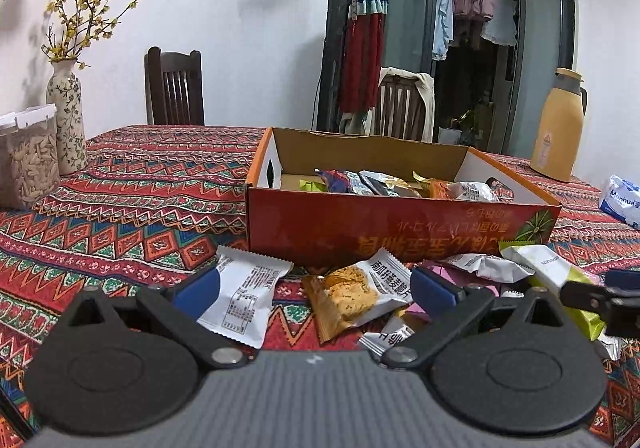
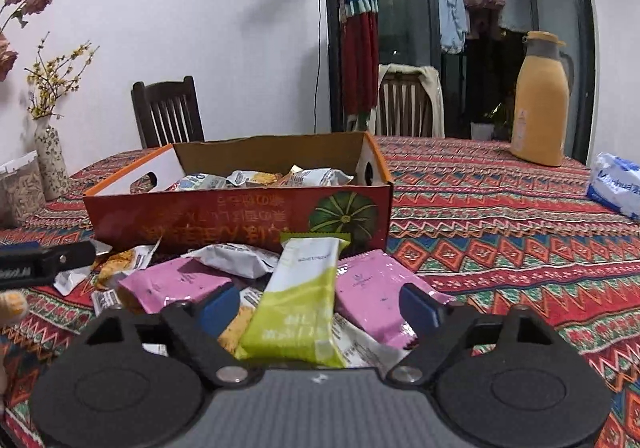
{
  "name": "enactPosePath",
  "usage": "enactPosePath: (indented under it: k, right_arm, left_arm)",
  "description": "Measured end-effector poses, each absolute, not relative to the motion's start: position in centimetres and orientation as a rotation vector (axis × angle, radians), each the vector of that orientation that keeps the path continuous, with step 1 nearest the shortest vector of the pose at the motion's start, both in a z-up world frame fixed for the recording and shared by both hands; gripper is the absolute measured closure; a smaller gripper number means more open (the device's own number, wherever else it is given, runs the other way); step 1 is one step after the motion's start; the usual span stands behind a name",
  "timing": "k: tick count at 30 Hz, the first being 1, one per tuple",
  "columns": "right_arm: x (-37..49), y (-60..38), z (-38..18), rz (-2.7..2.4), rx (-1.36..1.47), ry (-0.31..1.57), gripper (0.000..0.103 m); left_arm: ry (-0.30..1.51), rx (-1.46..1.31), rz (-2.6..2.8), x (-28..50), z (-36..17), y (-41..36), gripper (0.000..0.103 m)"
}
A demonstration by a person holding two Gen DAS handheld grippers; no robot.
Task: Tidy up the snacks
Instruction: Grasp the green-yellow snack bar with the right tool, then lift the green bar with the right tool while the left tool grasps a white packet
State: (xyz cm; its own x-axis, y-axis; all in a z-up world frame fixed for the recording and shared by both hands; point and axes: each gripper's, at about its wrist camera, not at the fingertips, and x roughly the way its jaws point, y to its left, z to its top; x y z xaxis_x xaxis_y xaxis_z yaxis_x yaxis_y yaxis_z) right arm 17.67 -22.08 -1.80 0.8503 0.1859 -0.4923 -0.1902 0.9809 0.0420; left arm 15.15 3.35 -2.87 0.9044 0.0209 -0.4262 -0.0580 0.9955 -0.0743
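The left gripper [image 1: 315, 288], jaws spread and holding nothing, hangs over an orange-and-white cracker packet [image 1: 352, 294] on the patterned red tablecloth [image 1: 140, 208]. The right gripper [image 2: 320, 306] stands unclenched astride a lime-green and white snack bar wrapper [image 2: 300, 300], pads clear of it, among pink foil packets [image 2: 370, 288]. Beyond the pile sits an open red cardboard box [image 2: 240, 224] partly filled with snacks, then a yellow thermos jug [image 2: 540, 100].
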Motion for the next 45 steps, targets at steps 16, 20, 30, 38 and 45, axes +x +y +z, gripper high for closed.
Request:
enactPosePath:
  k: [16, 20, 30, 38, 45]
  right_arm:
    - [21.0, -20.0, -2.3, 0.212, -0.075, 0.604, 0.065]
    - [19.6, -20.4, -2.3, 0.218, -0.051, 0.542, 0.066]
    - [17.9, -22.2, -0.9, 0.189, 0.013, 0.387, 0.066]
    - [19.1, -21.4, -0.2, 0.192, -0.001, 0.273, 0.066]
    - [19.4, -21.2, -0.8, 0.22, 0.007, 0.251, 0.066]
  left_arm:
    - [0.465, -0.125, 0.021, 15.5, -3.2, 3.7, 0.0]
    - [0.464, -0.125, 0.024, 15.5, -3.2, 3.7, 0.0]
    - [0.471, -0.116, 0.033, 15.6, -3.3, 3.5, 0.0]
    - [0.484, -0.107, 0.053, 15.8, -3.3, 3.3, 0.0]
    - [0.52, -0.077, 0.082, 16.3, -3.0, 3.3, 0.0]
